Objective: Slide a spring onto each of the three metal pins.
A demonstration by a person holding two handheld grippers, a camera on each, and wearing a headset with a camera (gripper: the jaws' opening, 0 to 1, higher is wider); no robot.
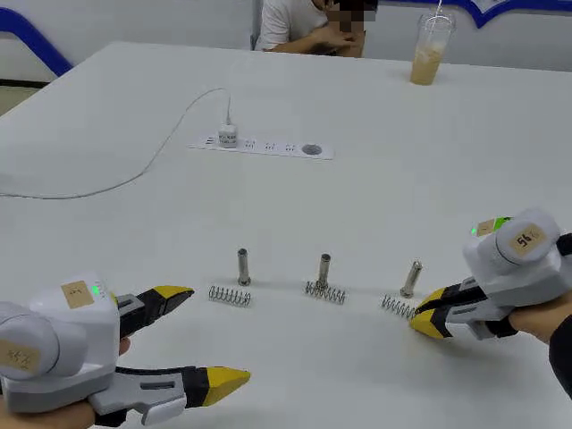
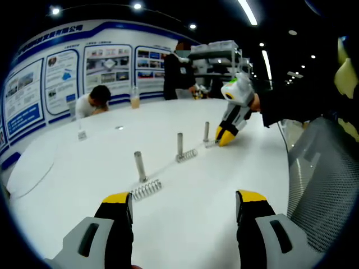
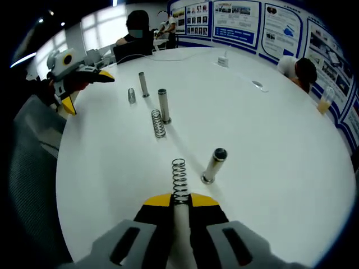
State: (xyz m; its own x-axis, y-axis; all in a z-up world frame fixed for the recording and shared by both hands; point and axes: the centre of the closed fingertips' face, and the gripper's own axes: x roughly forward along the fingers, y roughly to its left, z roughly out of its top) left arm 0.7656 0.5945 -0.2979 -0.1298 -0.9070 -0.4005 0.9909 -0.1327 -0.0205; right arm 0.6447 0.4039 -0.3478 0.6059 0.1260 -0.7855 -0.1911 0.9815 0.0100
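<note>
Three metal pins stand upright in a row on the white table: left pin (image 1: 243,266), middle pin (image 1: 323,271), right pin (image 1: 411,279). A spring lies in front of each: left spring (image 1: 230,296), middle spring (image 1: 325,292), right spring (image 1: 399,307). My right gripper (image 1: 427,320) is low on the table, shut on the near end of the right spring (image 3: 179,178), beside the right pin (image 3: 213,165). My left gripper (image 1: 201,337) hovers open at the near left, nothing between its fingers, short of the left spring (image 2: 147,189) and left pin (image 2: 139,166).
A white power strip (image 1: 264,147) with a plugged charger and trailing cable lies mid-table. A drink cup (image 1: 430,52) stands at the far right. A person (image 1: 308,27) sits at the far edge. Bare table (image 1: 375,206) lies between the pins and the strip.
</note>
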